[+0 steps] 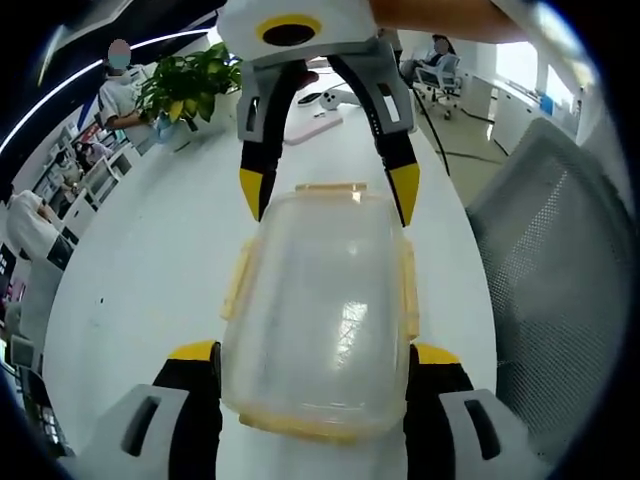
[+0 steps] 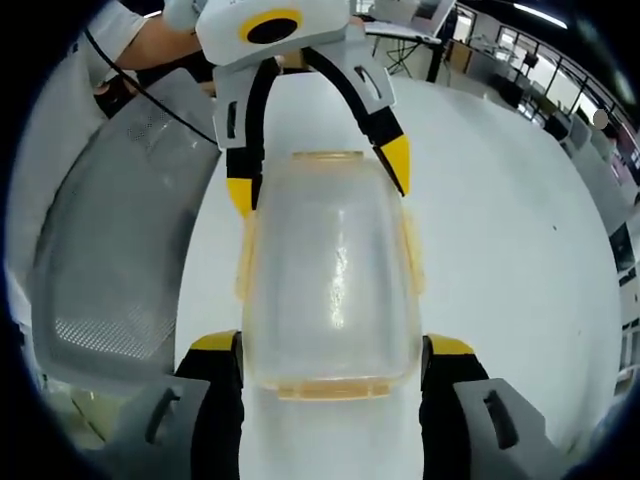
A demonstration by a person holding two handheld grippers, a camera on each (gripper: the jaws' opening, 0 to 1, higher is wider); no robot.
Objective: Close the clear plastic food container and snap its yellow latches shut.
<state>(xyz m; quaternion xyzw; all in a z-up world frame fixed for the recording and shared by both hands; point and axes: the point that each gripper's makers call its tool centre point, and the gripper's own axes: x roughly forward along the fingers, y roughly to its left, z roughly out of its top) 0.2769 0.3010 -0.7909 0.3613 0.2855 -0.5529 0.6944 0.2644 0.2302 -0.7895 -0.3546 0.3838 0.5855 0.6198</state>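
A clear plastic food container [image 1: 320, 300] [image 2: 330, 270] lies on the white table [image 1: 150, 260] with its lid on. Its yellow latches [image 1: 237, 280] [image 2: 410, 250] stick out along the sides and ends. In the left gripper view, my left gripper [image 1: 315, 352] is open, its yellow-tipped jaws flanking the container's near end. My right gripper [image 1: 330, 190] comes from the top, open, its tips at the far corners. The right gripper view mirrors this: the right gripper [image 2: 335, 345] straddles the near end and the left gripper [image 2: 318, 180] the far end.
A grey mesh office chair [image 1: 560, 250] [image 2: 110, 250] stands close beside the table edge. A potted plant [image 1: 190, 85] and small objects [image 1: 320, 120] sit at the table's far end. People [image 1: 115, 95] and desks fill the background. A person's arm [image 2: 140, 45] holds the left gripper.
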